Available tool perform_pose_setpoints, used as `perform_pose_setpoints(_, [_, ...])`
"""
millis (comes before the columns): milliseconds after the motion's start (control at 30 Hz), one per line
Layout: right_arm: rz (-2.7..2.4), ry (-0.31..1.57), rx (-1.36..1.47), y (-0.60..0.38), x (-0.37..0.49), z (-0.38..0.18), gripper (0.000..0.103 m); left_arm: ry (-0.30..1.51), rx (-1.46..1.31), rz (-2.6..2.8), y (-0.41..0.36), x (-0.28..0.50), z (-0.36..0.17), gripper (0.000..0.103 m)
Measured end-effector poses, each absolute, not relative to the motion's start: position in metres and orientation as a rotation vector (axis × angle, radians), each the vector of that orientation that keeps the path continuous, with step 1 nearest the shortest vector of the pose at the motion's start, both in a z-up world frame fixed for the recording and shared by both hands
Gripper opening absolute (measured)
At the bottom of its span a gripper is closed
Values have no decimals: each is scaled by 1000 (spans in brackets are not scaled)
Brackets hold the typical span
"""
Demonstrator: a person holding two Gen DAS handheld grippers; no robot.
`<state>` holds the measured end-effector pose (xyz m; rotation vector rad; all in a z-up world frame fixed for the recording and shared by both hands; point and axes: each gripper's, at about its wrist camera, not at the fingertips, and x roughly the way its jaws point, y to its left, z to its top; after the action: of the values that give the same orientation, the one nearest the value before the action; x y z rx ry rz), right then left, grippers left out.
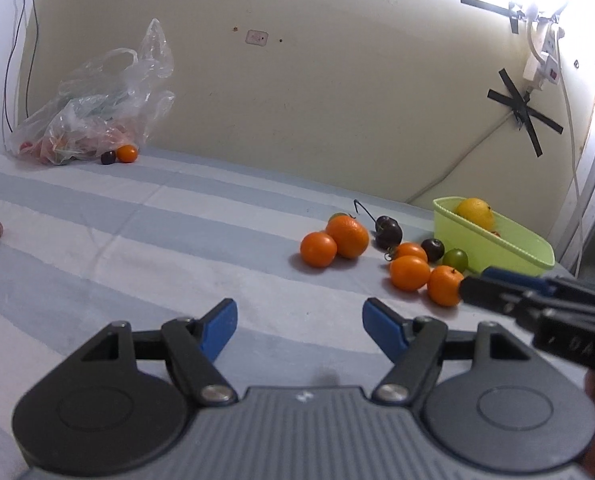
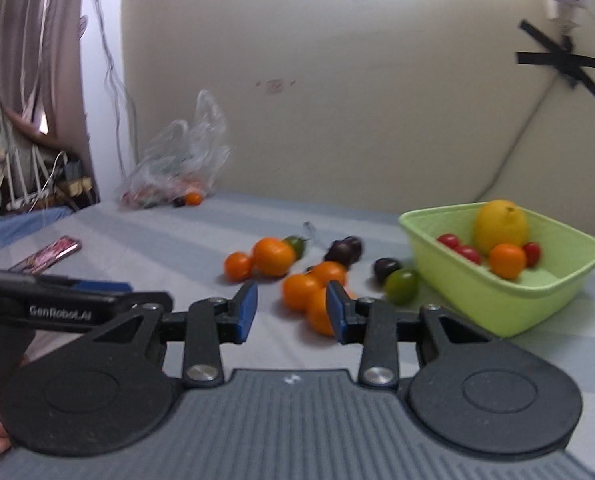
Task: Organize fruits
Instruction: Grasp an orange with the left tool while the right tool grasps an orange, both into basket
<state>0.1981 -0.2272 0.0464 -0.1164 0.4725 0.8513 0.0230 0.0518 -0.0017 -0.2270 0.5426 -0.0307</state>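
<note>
Several small oranges (image 1: pixel 347 236), two dark plums (image 1: pixel 388 232) and a green tomato (image 1: pixel 456 259) lie loose on the striped sheet. To their right stands a light green basket (image 2: pixel 457 280) holding a yellow lemon (image 2: pixel 500 226), an orange (image 2: pixel 507 260) and red cherry tomatoes (image 2: pixel 457 246). My left gripper (image 1: pixel 299 320) hovers open over bare sheet, short of the fruit and to its left. My right gripper (image 2: pixel 291 310) is open too, nothing between its pads; the nearest oranges (image 2: pixel 299 292) lie just beyond its tips. In the left wrist view its tips reach the nearest orange (image 1: pixel 444 285).
A clear plastic bag (image 1: pixel 97 112) with more fruit sits at the back left against the wall, an orange and a plum (image 1: pixel 108 157) beside it. A phone (image 2: pixel 49 258) lies on the sheet at the left. Cables and black tape (image 1: pixel 525 112) are on the wall behind the basket.
</note>
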Motion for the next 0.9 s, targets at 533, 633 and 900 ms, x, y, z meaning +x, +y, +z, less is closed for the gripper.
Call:
perform_pose_setpoints(533, [824,466,-262,-189,220,43,40,541,-301,-70,61,25,-5,65])
perform_pose_setpoints(633, [805,463,-300,-187,223,39,40,598,-317,-88,62,36,-6,65])
perform_pose_setpoints(900, [780,540,-363,-201,236,33,42,630,-347,-229,27,104,17,73])
